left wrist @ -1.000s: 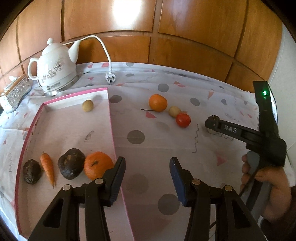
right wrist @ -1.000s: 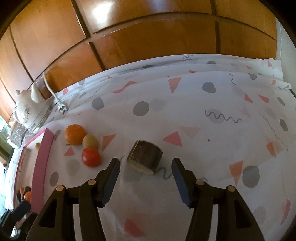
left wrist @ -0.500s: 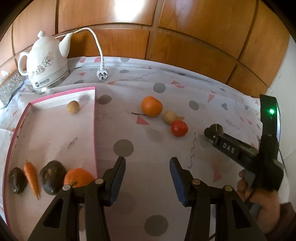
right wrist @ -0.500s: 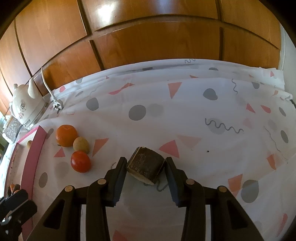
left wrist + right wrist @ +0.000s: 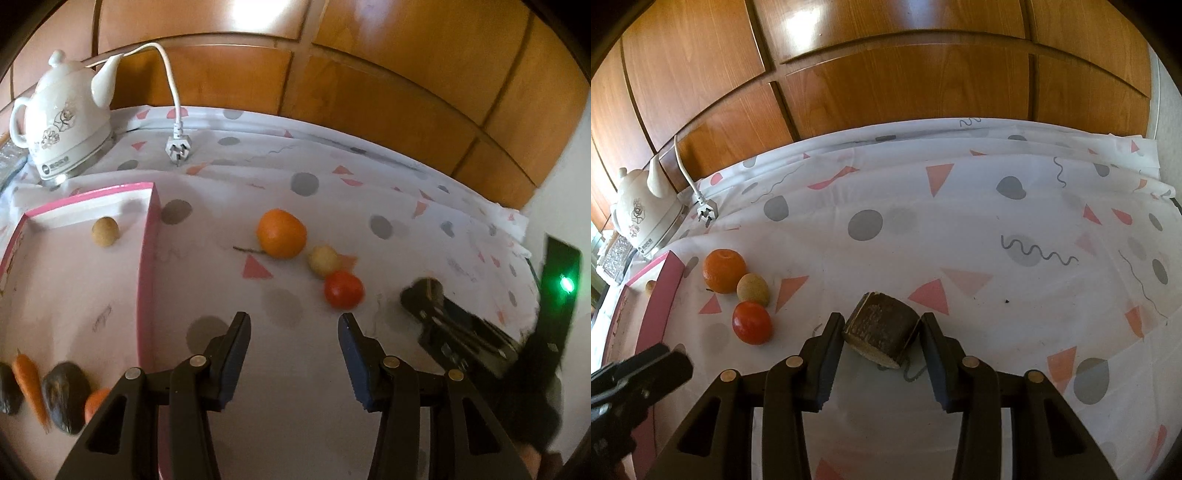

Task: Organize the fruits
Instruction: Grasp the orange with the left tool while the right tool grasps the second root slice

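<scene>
An orange (image 5: 281,238), a small tan fruit (image 5: 324,260) and a red tomato (image 5: 344,290) lie together on the patterned cloth; they also show in the right wrist view: orange (image 5: 724,270), tan fruit (image 5: 753,289), tomato (image 5: 752,322). My left gripper (image 5: 294,328) is open and empty, just short of the tomato. My right gripper (image 5: 882,332) is shut on a brown cylindrical piece (image 5: 881,334). The pink tray (image 5: 147,258) at left holds a tan fruit (image 5: 105,231), a carrot (image 5: 29,384), dark items (image 5: 65,397) and an orange (image 5: 96,402).
A white kettle (image 5: 62,118) with its cord and plug (image 5: 178,147) stands at the back left. Wooden panels (image 5: 886,74) close off the far side. The right gripper's body (image 5: 461,332) shows at the right in the left wrist view.
My right gripper closed around the brown piece. My left gripper moved forward and right, away from the tray towards the loose fruits.
</scene>
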Tool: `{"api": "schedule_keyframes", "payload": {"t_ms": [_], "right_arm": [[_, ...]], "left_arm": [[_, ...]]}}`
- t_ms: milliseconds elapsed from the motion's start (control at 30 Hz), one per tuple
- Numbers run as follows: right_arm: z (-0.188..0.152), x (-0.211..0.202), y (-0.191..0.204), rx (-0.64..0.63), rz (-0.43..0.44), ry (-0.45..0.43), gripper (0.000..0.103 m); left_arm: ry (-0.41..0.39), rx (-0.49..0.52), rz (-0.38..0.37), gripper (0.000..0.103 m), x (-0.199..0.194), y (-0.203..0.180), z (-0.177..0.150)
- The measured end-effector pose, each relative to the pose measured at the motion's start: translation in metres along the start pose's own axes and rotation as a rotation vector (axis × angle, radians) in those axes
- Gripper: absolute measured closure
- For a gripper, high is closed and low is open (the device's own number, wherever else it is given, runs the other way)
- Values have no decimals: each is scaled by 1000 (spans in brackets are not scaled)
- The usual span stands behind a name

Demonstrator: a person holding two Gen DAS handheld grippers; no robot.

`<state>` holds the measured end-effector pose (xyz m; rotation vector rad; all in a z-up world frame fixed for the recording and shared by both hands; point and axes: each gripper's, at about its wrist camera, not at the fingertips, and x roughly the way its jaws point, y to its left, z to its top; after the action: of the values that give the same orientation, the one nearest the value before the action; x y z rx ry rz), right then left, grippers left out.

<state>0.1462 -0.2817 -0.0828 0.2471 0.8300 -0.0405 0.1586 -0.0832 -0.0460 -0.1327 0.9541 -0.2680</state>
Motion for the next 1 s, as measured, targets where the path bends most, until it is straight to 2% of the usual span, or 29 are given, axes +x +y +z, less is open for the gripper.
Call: {"api": "schedule_keyframes", "payload": {"t_ms": [167,467,700,767,1000], "right_arm": [[0,0,-1,4,5,-1,60],[0,0,-1,6,7,-1,60],[0,0,-1,5,6,-1,60],[0,0,-1,4,7,-2,60],[0,0,-1,6,13,-1,60]], "left_arm": [[-25,-38,7,53,8,8,23],[-31,-26,28,53,34,4,48],[9,-67,39,54,60,8,56],[18,-73,13,64,67,12,55],[10,-55,-8,66,53,13,41]]}}
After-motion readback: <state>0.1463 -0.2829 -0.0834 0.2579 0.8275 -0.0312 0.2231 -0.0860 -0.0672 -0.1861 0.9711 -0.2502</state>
